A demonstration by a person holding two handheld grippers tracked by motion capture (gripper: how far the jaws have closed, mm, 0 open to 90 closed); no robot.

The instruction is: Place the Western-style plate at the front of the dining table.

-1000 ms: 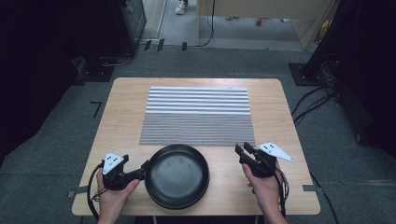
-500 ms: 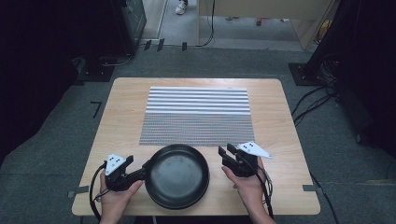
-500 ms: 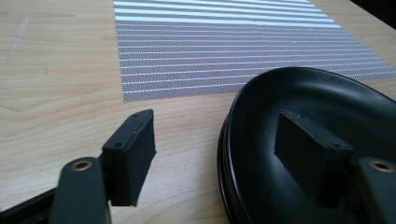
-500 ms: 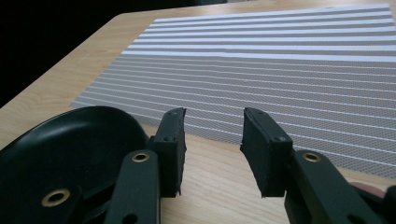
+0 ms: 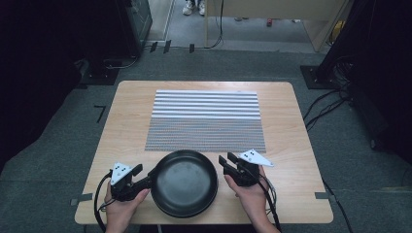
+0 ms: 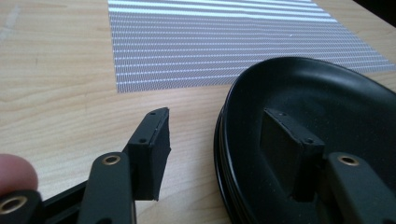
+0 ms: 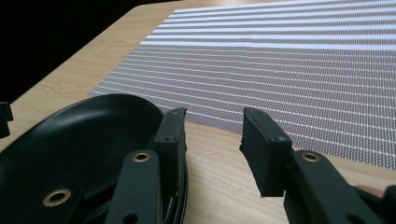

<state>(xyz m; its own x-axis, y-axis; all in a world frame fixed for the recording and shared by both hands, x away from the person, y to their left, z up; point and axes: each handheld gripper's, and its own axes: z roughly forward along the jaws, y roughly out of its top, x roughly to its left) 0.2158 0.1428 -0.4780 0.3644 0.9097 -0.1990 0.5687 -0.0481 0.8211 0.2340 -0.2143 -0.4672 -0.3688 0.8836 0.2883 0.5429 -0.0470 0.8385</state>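
Dark carpet rings the pale wooden table point(image 5: 121, 126), where a black pan point(image 5: 184, 182) sits near the front edge, just below a striped mat point(image 5: 206, 119). Bare wood lies free on both sides. The left gripper point(image 6: 224, 158) straddles the pan's rim, jaws just closing, not yet pressing. The right gripper point(image 7: 212, 140) straddles the opposite rim, jaws parted; from above both flank the pan.

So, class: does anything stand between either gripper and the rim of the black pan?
Nothing visible does. The left gripper has been closing its jaws, which straddle the black pan at its left rim. The right gripper has one jaw over the right rim, with only bare table around it.
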